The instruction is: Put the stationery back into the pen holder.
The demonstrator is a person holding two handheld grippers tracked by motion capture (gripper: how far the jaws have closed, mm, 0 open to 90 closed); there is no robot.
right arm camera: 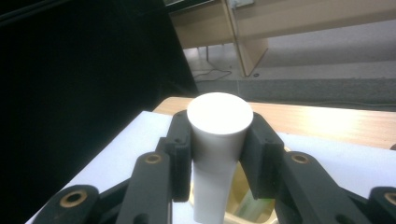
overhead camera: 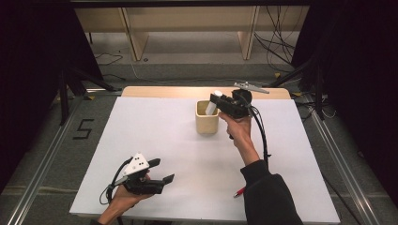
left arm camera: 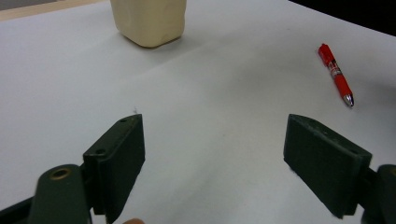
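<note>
Two grippers: right gripper (overhead camera: pixel 217 104) clamps white cylinder (right arm camera: pixel 218 140) upright, directly over cup (overhead camera: pixel 207 123); left gripper (left arm camera: pixel 212 163) wide, empty, near-left.

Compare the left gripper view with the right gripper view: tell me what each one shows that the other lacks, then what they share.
Left gripper view alone: the left claw open and holding nothing, and a red pen lying on the white table cover.

Right gripper view alone: the right claw shut on a white cylinder above the container's opening, with wooden furniture beyond the table.

Both: the cream container and the white table cover.
</note>
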